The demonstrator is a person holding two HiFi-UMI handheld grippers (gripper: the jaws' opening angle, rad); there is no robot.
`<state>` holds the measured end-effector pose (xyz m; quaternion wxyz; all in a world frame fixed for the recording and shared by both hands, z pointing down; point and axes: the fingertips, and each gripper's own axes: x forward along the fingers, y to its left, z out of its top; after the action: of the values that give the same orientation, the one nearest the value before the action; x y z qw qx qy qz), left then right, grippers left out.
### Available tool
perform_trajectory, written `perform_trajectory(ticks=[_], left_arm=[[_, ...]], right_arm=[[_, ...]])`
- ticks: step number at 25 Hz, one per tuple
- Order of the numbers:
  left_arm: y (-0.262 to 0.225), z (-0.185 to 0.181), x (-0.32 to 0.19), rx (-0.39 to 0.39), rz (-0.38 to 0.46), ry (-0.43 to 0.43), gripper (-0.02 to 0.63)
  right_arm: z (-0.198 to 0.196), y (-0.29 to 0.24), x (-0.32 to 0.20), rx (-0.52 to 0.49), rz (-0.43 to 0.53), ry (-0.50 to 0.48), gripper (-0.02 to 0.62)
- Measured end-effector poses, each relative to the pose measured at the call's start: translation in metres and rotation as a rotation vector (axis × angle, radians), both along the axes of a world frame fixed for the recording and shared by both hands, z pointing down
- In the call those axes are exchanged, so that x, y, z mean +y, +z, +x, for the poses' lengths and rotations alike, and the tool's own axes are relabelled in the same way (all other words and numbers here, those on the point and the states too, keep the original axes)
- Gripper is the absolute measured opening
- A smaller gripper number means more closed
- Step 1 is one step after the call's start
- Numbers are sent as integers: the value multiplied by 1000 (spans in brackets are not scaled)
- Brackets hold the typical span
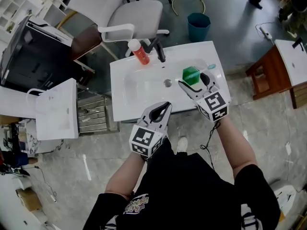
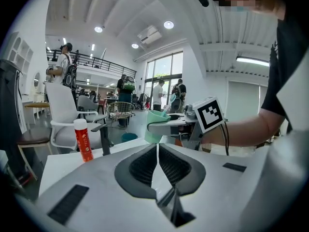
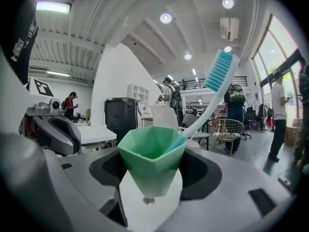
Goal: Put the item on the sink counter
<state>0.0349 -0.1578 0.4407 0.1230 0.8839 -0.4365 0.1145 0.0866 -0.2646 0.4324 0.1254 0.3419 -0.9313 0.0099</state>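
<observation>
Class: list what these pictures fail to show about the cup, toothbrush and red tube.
- Lower end of toothbrush: right gripper view, hidden inside the green cup.
- Print on red tube: left gripper view, too small.
- Base of green cup: head view, hidden by the cup itself and right tongs.

A white worktop (image 1: 125,75) with a sunken basin (image 1: 144,87) and a drain (image 1: 167,83) is seen standing on the grey floor (image 1: 230,37). At its back edge a dark faucet (image 1: 159,49) is mounted, and a red tube (image 1: 139,53) with a white cap is stood upright just left of it. A green cup (image 1: 191,74) is gripped by the right tongs (image 1: 193,79) over the right part; contact with the worktop cannot be told.
</observation>
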Motion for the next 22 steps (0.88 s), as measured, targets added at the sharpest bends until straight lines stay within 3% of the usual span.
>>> perform_trajectory(ticks=[22], left_arm=[[26,-28,-73,-34,12,155,23]], right_arm=[[-17,61,-125,79,-9,146,360]])
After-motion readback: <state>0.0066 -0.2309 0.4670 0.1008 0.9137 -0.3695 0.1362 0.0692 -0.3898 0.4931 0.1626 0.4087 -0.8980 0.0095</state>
